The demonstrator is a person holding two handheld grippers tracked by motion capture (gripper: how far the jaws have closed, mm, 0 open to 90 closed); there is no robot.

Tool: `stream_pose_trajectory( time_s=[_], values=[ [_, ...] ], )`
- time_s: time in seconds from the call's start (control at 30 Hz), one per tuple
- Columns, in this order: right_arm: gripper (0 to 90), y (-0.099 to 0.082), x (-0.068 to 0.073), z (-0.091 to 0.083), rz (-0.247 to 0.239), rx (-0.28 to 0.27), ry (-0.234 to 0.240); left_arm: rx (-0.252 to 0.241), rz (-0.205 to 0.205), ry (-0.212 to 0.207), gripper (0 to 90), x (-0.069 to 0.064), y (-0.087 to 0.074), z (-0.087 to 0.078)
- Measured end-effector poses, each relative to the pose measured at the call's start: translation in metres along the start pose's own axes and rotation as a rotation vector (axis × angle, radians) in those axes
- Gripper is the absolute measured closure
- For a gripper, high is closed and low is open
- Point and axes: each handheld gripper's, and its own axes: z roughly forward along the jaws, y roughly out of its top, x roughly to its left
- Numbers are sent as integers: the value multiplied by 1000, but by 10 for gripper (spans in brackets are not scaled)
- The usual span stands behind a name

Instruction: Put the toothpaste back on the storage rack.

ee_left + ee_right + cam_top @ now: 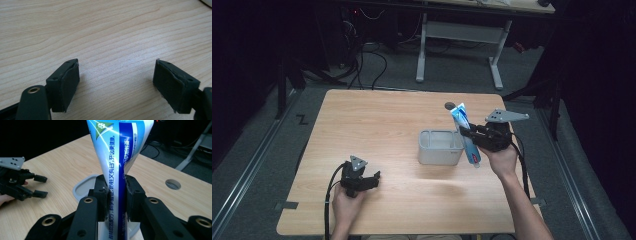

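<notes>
High view: table (377, 125) lit bright from above, room around it very dark – floor and far desk dim, side edges nearly black. Picture soft, low detail. Faint pale glare patch on wood before grey bin (440, 147); short soft shadows under it.

Left gripper view: even light, wood grain sharp in middle, whitish sheen between jaws; jaw pads close to lens slightly blurred.

Right gripper view: toothpaste tube (117, 162) glossy, bright reflections on upper part – background black, far table edge soft.
</notes>
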Motion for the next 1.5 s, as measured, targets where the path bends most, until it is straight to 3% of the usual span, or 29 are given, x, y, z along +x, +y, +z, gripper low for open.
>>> stream_pose_trajectory(
  time_s=[0.87,1.2,1.5],
  values=[
    [742,43,8,40,-1,-75,12,-1,0,-1,216,0,0,0],
    [739,51,9,57,1,-76,27,-1,0,-1,216,0,0,0],
    [737,53,11,71,-22,-59,10,0,1,-1,216,0,0,0]
  ],
)
